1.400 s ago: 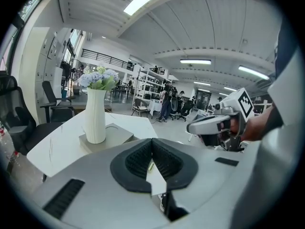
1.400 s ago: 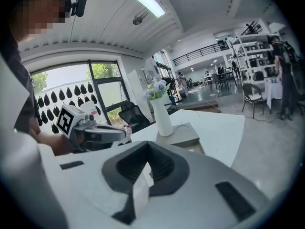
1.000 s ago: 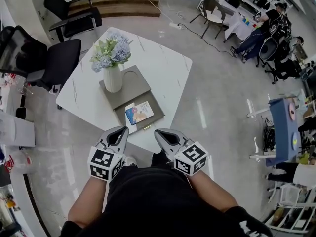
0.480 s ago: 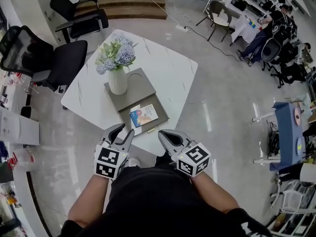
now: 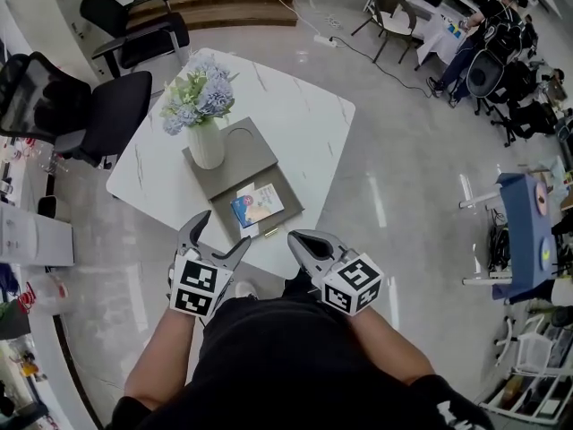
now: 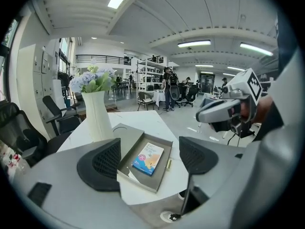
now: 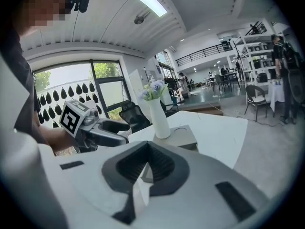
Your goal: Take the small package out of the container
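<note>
A: What is in the box (image 5: pixel 288 206)?
B: The package (image 5: pixel 255 204) lies flat in it, on the person's side of the vase (image 5: pixel 206 143). A small gold bar (image 5: pixel 269 232) lies farther from the vase, by the box wall

A: What are they like?
B: The box is shallow, grey, matte and rectangular. The package is thin and glossy, printed blue and orange. The vase is white, ribbed and upright, and holds pale blue flowers (image 5: pixel 199 92). It stands on a flat grey slab (image 5: pixel 242 150) that touches the box. Under the vase and box is a white table (image 5: pixel 300 115) with thin veins and rounded corners

A: And the tongs?
B: Both are well short of the vase, off the table's near corner. The left tongs (image 5: pixel 226 228) have their jaws spread and opening, and nothing is pinched between them. The right tongs (image 5: pixel 300 240) have their jaws pressed together and are empty
</note>
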`<action>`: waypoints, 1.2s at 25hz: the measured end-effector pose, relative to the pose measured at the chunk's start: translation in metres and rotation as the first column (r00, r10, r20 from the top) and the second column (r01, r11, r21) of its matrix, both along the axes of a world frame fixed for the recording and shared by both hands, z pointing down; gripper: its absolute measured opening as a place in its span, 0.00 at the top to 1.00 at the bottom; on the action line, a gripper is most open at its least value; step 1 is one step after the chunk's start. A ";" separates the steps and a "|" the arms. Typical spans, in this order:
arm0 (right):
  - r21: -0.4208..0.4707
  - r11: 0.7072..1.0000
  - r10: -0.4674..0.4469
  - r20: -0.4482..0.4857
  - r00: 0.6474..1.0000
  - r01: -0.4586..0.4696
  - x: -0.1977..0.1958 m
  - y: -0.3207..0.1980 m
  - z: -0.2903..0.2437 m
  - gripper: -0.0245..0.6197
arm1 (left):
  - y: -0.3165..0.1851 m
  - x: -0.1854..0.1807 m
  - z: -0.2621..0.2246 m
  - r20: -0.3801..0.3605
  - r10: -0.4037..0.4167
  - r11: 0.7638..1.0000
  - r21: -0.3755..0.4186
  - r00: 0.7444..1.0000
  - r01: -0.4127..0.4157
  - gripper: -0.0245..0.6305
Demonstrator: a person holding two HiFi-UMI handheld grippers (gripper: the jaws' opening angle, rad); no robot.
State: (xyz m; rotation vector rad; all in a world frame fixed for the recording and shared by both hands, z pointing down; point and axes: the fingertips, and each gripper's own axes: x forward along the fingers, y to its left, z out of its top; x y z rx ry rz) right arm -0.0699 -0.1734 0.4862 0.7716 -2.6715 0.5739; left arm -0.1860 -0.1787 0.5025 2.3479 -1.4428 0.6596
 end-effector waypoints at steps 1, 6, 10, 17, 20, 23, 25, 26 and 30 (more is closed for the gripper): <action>-0.001 1.000 0.002 0.000 1.000 -0.002 0.001 -0.001 0.000 0.96 | -0.001 0.002 0.001 0.006 0.007 1.000 -0.004 1.000 -0.007 0.39; -0.005 1.000 0.012 -0.004 1.000 -0.012 0.006 -0.004 0.003 0.96 | -0.004 0.008 0.012 0.061 0.044 0.999 -0.022 0.997 -0.043 0.39; -0.009 1.000 0.021 -0.008 1.000 -0.021 0.013 -0.008 0.006 0.96 | -0.009 0.015 0.019 0.094 0.075 0.997 -0.032 0.993 -0.072 0.39; -0.031 0.999 0.032 -0.015 0.999 -0.032 0.025 -0.020 0.015 0.96 | -0.028 0.019 0.034 0.168 0.132 0.991 -0.058 0.977 -0.124 0.40; -0.040 0.999 0.030 -0.019 0.999 -0.031 0.032 -0.027 0.020 0.96 | -0.036 0.023 0.053 0.219 0.176 0.981 -0.117 0.960 -0.153 0.40; -0.060 0.998 0.030 -0.014 0.999 -0.030 0.041 -0.036 0.027 0.96 | -0.036 0.031 0.077 0.261 0.244 0.960 -0.203 0.934 -0.194 0.40; -0.073 0.997 0.031 -0.009 0.999 -0.031 0.045 -0.044 0.030 0.96 | -0.038 0.035 0.090 0.294 0.292 0.944 -0.244 0.910 -0.224 0.40; -0.077 0.997 0.030 -0.007 1.000 -0.031 0.045 -0.048 0.031 0.96 | -0.041 0.037 0.095 0.313 0.313 0.936 -0.260 0.897 -0.237 0.40; -0.072 0.997 0.007 -0.024 1.000 -0.008 0.046 -0.057 0.033 0.96 | -0.050 0.041 0.120 0.365 0.395 0.900 -0.338 0.843 -0.275 0.41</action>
